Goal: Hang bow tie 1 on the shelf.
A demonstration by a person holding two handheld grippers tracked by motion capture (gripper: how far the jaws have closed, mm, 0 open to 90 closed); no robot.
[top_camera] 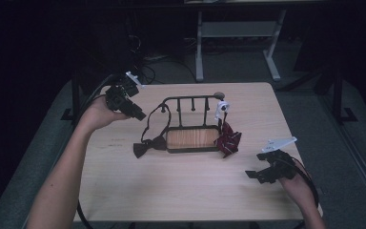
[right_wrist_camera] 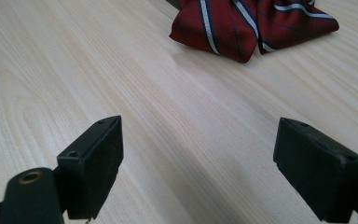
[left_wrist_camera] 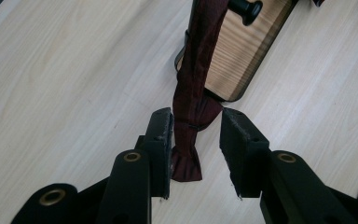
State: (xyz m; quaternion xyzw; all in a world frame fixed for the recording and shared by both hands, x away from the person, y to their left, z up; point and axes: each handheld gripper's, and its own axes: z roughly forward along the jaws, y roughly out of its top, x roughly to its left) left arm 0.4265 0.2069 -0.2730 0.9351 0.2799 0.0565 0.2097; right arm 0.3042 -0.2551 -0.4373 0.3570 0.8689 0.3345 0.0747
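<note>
Our left gripper (top_camera: 124,99) hovered at ten o'clock over the tabletop (top_camera: 181,186), its jaws partly open around the strap of the dark bow tie (left_wrist_camera: 189,112) without pressing it. That tie hung from the black rack (top_camera: 190,125) at centre, its bow lying on the wood at the rack's eight o'clock. Our right gripper (top_camera: 259,174) rested at four o'clock, jaws wide and empty, facing the striped red bow tie (right_wrist_camera: 254,25).

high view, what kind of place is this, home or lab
Probably a lab or workshop set up for recording. A bare wooden table stands on grey carpet in a dim room, cables lie on the floor behind it, and a white desk frame stands beyond.
</note>
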